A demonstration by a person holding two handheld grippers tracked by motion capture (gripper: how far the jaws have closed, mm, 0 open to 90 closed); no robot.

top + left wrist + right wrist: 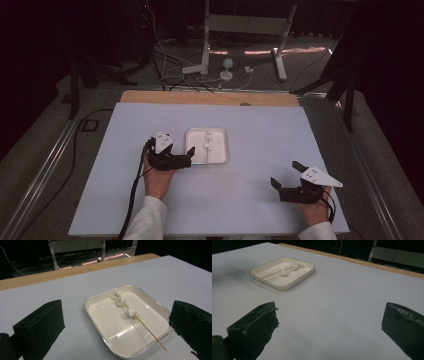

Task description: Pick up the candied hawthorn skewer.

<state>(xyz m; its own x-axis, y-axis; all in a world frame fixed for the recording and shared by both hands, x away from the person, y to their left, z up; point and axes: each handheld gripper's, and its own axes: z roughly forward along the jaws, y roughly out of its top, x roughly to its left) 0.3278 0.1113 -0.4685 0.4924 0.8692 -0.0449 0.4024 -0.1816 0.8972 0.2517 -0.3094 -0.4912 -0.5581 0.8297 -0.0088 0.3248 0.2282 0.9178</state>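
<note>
One skewer (146,327) with three marshmallows (121,300) in one white tray (100,322), near table centre, bare end over tray's near rim. Left gripper (176,156) jaws spread, empty, just beside tray's left edge. Right gripper (285,176) jaws spread, empty, near table's front right corner, well apart.

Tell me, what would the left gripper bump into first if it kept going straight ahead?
Probably the white tray. The left gripper, jaws wide apart, points at its near rim, where the stick's bare end juts over the edge. Depth is hard to judge.
</note>
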